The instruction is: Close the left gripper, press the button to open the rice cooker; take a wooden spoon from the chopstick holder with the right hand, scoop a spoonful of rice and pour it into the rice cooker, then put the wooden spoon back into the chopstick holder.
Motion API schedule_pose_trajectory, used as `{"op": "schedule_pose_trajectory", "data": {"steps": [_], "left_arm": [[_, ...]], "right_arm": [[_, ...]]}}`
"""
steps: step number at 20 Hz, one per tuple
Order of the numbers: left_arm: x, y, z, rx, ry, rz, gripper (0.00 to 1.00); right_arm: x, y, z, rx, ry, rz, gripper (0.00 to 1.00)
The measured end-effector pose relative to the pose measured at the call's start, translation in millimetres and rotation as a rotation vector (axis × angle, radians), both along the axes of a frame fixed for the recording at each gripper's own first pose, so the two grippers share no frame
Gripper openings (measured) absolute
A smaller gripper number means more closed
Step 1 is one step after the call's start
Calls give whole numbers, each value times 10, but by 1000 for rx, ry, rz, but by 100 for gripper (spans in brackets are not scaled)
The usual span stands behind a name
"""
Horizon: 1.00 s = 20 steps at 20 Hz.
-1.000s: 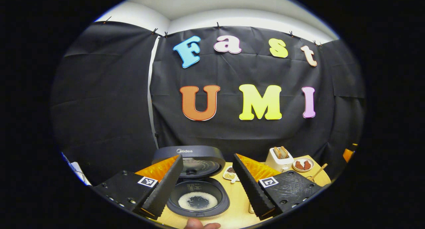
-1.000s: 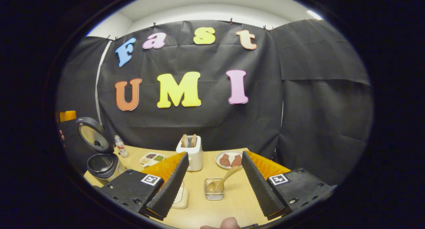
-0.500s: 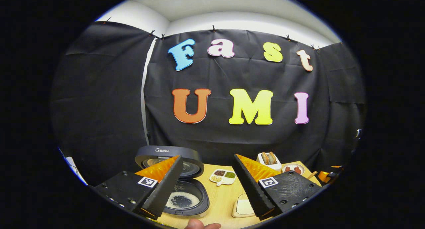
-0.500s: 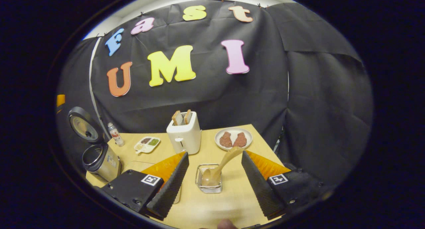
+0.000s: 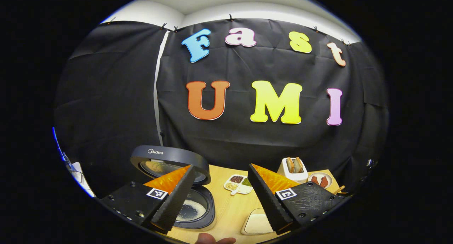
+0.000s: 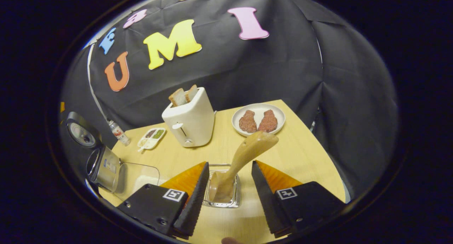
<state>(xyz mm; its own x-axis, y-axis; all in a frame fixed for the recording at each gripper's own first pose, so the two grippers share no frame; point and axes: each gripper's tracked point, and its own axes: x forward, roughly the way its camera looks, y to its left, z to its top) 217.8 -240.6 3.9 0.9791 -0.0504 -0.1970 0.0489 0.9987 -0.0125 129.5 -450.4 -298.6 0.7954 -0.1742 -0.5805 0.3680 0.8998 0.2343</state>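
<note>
right gripper [image 6: 228,198] wide open, straddling wooden spoon [image 6: 244,155], not touching

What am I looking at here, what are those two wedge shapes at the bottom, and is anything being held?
No robot here: a person holds a pair of tongs in each hand, and a fisheye camera rides on each. The wedges are each tool's own two fingers.

In the left gripper view, the left tongs hang open above the rice cooker, whose lid is up, with some rice inside.

In the right gripper view, the right tongs are open on either side of the wooden spoon, which stands in the chopstick holder. Nothing is held.

On the table: a toaster with bread, a plate of meat, a divided dish and a small bottle.
</note>
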Motion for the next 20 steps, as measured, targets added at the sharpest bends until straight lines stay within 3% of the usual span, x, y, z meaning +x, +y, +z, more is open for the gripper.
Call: {"op": "schedule_pose_trajectory", "data": {"steps": [5, 7, 12, 15, 20], "left_arm": [[-2, 51, -97, 24, 45, 48, 96], [-27, 45, -109, 28, 59, 50, 96], [-102, 69, -50, 15, 40, 42, 95], [-203, 147, 28, 16, 13, 32, 96], [-445, 343, 120, 15, -31, -5, 96]], "right_arm": [[200, -9, -176, 53, 8, 28, 57], [194, -21, -157, 63, 1, 17, 32], [99, 107, -83, 106, -5, 14, 19], [26, 125, 101, 80, -23, -16, 12], [31, 215, 647, -16, -88, -47, 13]]}}
